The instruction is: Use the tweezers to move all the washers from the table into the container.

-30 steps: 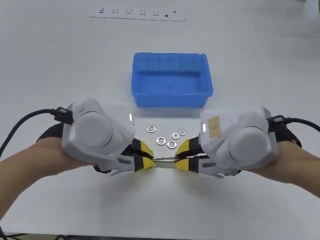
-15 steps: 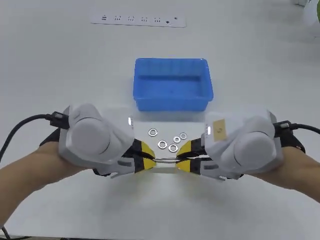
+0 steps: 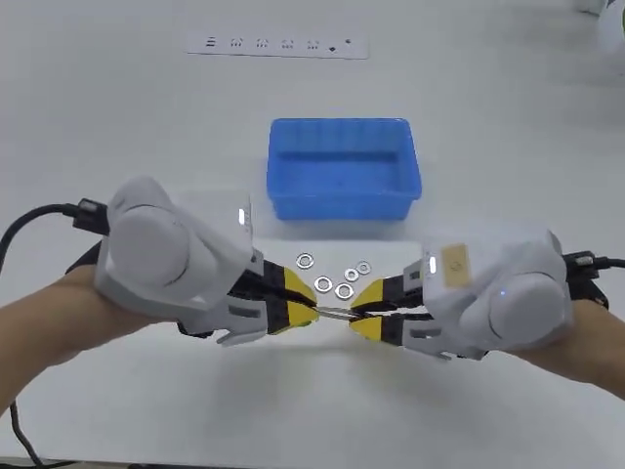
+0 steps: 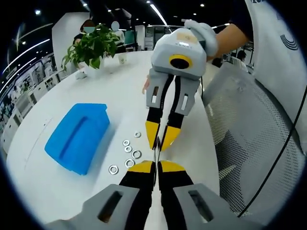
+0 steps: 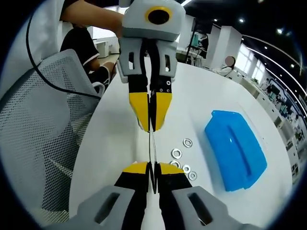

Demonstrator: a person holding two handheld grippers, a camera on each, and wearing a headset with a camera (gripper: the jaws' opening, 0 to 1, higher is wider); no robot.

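Thin metal tweezers (image 3: 332, 313) are held in the air between my two grippers, which face each other tip to tip. My left gripper (image 3: 305, 313) is shut on one end, seen between its own jaws (image 4: 154, 165). My right gripper (image 3: 359, 313) is shut on the other end (image 5: 152, 167). Several silver washers (image 3: 323, 284) lie on the white table just beyond the tweezers, also seen as washers (image 4: 128, 149) and washers (image 5: 177, 153). Behind them stands the blue container (image 3: 342, 207), empty inside; it shows as the container (image 4: 76, 136) and the container (image 5: 237, 148).
A white power strip (image 3: 278, 44) lies at the table's far edge. A potted plant (image 4: 91, 48) stands farther along the table. A mesh chair (image 5: 38, 120) is close to the table's near edge, behind the grippers.
The head camera has shifted, so the container sits lower in the picture. Both grippers stay shut on the tweezers, now slightly nearer the washers, and the left gripper's body has swung outward.
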